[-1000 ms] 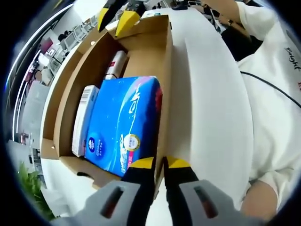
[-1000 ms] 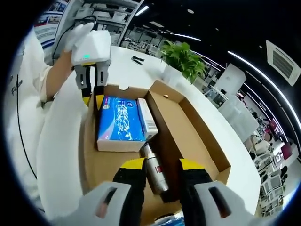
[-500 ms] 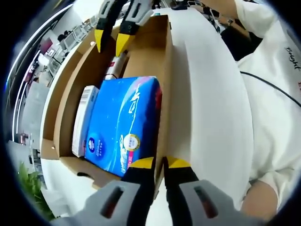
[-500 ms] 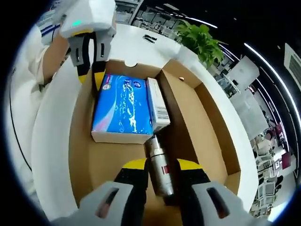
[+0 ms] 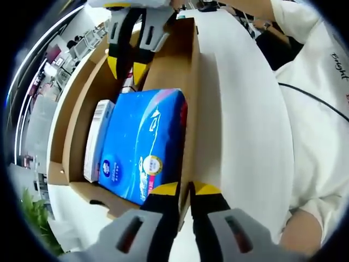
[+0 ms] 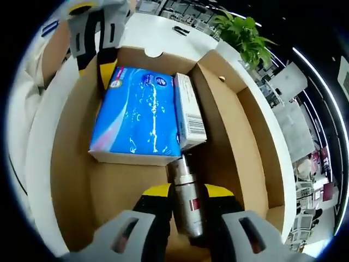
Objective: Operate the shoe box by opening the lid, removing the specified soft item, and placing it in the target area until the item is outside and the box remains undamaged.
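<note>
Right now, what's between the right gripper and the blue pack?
In the right gripper view, a silver bottle lies between the right gripper and the blue pack, its cap toward the pack, inside the box.

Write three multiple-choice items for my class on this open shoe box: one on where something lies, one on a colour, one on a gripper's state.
1. Where does the white carton lie?
A. beside the tissue pack
B. on the table outside the box
C. under the bottle

2. What colour is the tissue pack mainly?
A. green
B. blue
C. black

3. How stands the right gripper?
A. shut on the carton
B. lifting the lid
C. open, jaws either side of the silver bottle

Answers: 1 A, they sit side by side inside the shoe box. 2 B, its wrapper is blue. 3 C, a gap shows and the bottle lies between the jaws.
</note>
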A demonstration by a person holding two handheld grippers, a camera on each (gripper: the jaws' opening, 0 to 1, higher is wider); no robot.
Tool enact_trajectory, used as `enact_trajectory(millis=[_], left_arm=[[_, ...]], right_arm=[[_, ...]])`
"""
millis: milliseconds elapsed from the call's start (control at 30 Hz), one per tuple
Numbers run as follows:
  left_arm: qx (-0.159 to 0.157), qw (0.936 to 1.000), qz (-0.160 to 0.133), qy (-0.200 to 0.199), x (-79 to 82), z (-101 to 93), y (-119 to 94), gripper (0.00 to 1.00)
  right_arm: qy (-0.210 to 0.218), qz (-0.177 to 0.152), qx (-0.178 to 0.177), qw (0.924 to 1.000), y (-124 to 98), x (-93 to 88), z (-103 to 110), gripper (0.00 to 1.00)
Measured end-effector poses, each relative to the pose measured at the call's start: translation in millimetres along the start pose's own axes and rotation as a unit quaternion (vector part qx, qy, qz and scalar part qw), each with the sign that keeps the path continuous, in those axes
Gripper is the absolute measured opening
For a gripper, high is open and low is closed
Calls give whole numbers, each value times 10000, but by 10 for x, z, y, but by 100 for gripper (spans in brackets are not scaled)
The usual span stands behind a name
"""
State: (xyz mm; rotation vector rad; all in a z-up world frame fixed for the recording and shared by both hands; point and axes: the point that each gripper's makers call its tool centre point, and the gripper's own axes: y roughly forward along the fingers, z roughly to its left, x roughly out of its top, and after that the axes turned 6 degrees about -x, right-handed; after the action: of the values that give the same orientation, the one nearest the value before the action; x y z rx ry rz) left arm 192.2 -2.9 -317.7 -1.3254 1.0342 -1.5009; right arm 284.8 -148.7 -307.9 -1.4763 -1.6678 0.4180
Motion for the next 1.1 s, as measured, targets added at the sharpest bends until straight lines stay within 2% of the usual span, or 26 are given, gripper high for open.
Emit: enact_trajectory(millis=[100,233,467,600,733,1000,1100], left_arm=[[13,10000,-8,31,0,-1,-1,7],[-3,10000,5,5,0,-4,-1,7],[23,10000,-16,30,2,-1,-1,7],[14,10000,-30,18,0,5,-7,7],[-6,10000,-10,15,-2,4,-8,7],[3,10000,-25,3,-2,3,-11,7],[-18,10000,-1,-18,-2,3,-6,7]], right_arm=[[-82,27,-51,9999,37,-2,11,20],[-68,-7,90,9999,83,35,86,20],[-123,160,95,9998,189,-87,17,20],[-5,171,118,9998,183,-73,-1,20],[78,604,263,9978,134,-140,19,20],[369,848,493,9945,100,-182,44,19],[653,1206,712,9880,61,-246,72,19]])
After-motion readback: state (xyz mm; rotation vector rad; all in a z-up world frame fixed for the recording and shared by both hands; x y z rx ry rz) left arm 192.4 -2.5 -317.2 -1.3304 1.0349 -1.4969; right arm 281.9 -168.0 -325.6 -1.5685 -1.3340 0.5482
